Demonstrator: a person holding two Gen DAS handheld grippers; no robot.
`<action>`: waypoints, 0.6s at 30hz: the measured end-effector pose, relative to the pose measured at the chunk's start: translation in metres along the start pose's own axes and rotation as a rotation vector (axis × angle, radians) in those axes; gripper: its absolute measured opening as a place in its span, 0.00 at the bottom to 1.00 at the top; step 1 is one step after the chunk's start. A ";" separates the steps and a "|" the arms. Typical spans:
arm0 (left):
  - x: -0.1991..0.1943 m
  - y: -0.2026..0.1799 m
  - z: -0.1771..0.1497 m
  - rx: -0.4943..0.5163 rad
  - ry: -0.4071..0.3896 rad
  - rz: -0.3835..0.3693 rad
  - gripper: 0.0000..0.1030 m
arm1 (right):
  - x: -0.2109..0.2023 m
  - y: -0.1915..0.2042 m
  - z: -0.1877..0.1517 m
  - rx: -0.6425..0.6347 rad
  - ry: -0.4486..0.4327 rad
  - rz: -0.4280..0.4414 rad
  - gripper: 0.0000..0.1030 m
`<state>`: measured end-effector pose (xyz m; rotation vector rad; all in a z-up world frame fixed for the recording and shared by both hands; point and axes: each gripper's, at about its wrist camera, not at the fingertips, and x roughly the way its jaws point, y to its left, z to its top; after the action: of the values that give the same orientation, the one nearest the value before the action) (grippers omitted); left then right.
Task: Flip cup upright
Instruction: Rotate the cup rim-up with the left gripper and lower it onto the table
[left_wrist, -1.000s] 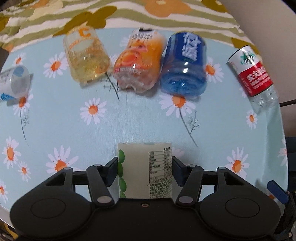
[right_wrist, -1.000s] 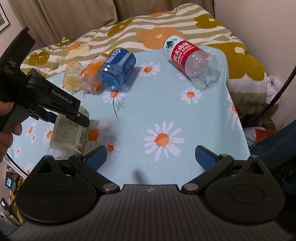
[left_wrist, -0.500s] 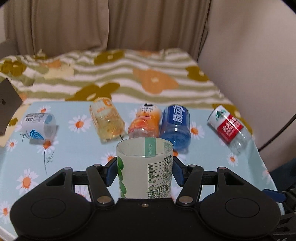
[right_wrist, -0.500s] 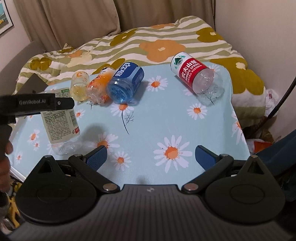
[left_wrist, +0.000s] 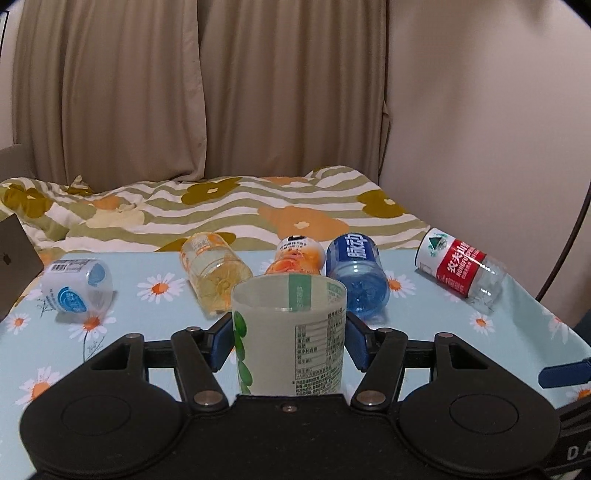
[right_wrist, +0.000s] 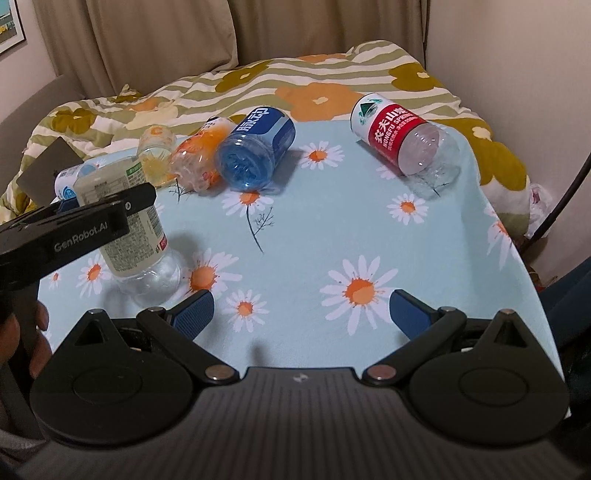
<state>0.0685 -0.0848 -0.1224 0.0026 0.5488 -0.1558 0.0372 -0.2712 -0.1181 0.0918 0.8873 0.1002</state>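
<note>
My left gripper (left_wrist: 290, 341) is shut on a cut-bottle cup (left_wrist: 291, 332) with a whitish label and green marks. The cup stands nearly upright, open end up. In the right wrist view the same cup (right_wrist: 136, 236) has its clear base touching or just above the daisy tablecloth (right_wrist: 332, 229), with the left gripper (right_wrist: 92, 221) clamped around its middle. My right gripper (right_wrist: 301, 308) is open and empty, low over the table's near edge, to the right of the cup.
Several other cut-bottle cups lie on their sides at the back: white-blue (left_wrist: 75, 290), yellow (left_wrist: 214, 271), orange (left_wrist: 295, 254), blue (left_wrist: 356, 273), red-labelled (left_wrist: 460, 267). A flowered bedspread (left_wrist: 221, 210) lies behind, a wall at right.
My left gripper has tilted up from looking down at the table to level, turning the held cup from lying to standing open end up. The right gripper has barely moved.
</note>
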 end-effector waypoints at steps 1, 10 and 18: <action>-0.002 -0.001 0.000 0.002 0.009 0.001 0.63 | 0.000 0.001 -0.001 -0.002 0.002 0.001 1.00; -0.008 -0.004 0.005 0.035 0.132 0.008 0.63 | -0.008 0.006 -0.003 -0.006 -0.003 -0.001 1.00; -0.007 -0.006 0.005 0.049 0.167 0.009 0.83 | -0.014 0.007 -0.005 -0.014 -0.016 -0.005 1.00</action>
<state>0.0638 -0.0902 -0.1141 0.0666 0.7109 -0.1611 0.0240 -0.2661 -0.1096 0.0775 0.8705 0.1006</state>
